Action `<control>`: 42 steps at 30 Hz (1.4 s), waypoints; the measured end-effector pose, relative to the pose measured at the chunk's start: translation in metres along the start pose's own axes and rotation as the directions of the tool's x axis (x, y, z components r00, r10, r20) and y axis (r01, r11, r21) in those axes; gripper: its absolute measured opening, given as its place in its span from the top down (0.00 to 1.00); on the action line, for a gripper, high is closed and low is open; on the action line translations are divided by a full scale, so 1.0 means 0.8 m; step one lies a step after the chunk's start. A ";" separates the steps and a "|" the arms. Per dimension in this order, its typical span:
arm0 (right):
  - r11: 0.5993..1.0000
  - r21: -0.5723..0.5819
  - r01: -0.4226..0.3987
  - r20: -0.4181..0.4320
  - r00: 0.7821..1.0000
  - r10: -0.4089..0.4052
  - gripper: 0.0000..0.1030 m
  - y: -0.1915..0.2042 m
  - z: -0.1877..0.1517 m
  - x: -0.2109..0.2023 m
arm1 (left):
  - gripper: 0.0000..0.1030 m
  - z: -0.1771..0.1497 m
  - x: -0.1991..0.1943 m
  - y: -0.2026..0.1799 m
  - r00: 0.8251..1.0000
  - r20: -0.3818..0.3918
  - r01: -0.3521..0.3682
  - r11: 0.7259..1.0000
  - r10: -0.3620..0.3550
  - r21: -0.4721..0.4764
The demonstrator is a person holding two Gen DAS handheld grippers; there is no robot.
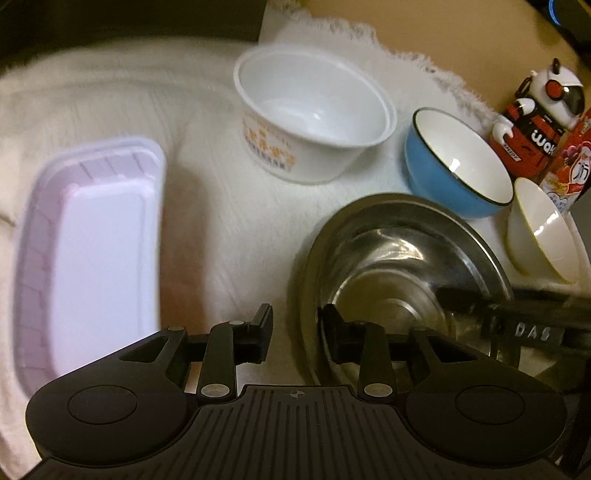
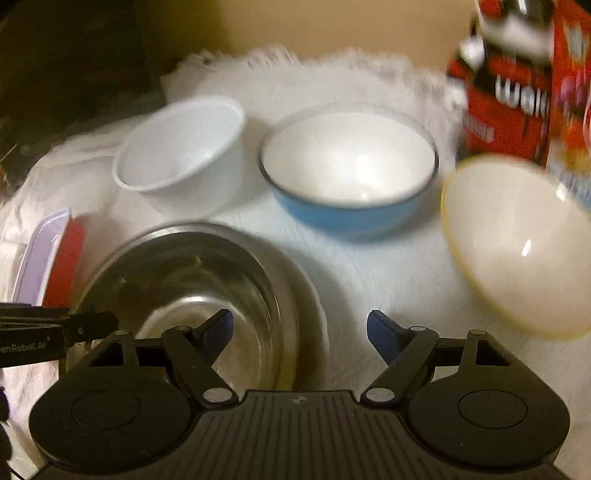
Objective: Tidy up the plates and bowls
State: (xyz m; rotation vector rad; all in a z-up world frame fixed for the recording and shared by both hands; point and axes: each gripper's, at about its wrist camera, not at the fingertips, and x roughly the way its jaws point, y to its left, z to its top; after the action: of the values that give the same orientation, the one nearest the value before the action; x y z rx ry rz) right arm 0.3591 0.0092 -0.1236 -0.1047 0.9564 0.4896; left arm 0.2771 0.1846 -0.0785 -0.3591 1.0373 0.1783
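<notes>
Cloth, white and fluffy w/ a fringed far edge, covers the work surface; bare tan tabletop shows beyond it, dark background upper left. Both views motion-blurred in parts.

Containers on cloth:
- Steel bowl, nearest, appears nested in a second, wider metal bowl; nothing inside either.
- White plastic bowl w/ orange print on its side, far centre, upright, empty; looks like two stacked, double rim visible.
- Blue bowl, white inside w/ dark rim, just right of the white plastic one, apart from it, empty.
- Cream bowl, yellowish rim, far right, tilted in both views w/ its opening toward camera, empty.
- Pale lilac rectangular tray, left of steel bowl, empty. Right wrist view shows a red item against its near side; cannot tell what it is.
- Red/black/white figurine and a printed carton stand behind the blue and cream bowls.

Left gripper: fingers partly open, straddling the near-left rim of the steel bowl, one finger inside, one outside; contact w/ the rim cannot be told.

Right gripper: fingers wide apart, one over the steel bowl's interior, other over cloth; nothing held.
</notes>
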 end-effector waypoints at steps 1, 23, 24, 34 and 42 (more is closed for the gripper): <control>0.999 0.034 -0.027 -0.032 0.999 0.028 0.22 -0.005 -0.002 0.008 | 0.70 0.002 0.007 0.002 1.000 -0.023 0.019 1.000 -0.020 -0.020; 0.957 0.233 -0.174 -0.083 0.977 0.197 0.16 -0.044 -0.043 -0.037 | 0.55 0.004 0.024 -0.054 0.982 -0.095 0.171 0.983 -0.164 0.067; 0.957 0.237 -0.170 -0.087 0.977 0.195 0.16 -0.047 -0.047 -0.037 | 0.55 0.005 0.027 -0.058 0.984 -0.096 0.158 0.984 -0.151 0.081; 0.972 0.187 -0.142 -0.082 0.984 0.159 0.14 -0.042 -0.063 -0.042 | 0.55 -0.006 0.007 -0.048 0.986 -0.033 0.163 0.983 -0.160 0.081; 0.964 0.218 -0.150 -0.093 0.980 0.174 0.00 -0.036 -0.055 -0.031 | 0.56 -0.011 -0.028 -0.036 0.984 0.046 0.168 0.985 -0.170 0.043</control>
State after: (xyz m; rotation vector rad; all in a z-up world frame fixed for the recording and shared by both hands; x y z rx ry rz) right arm 0.3267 -0.0385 -0.1330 0.1402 1.1265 0.5343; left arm 0.2673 0.1552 -0.0572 -0.4036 0.9552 0.0147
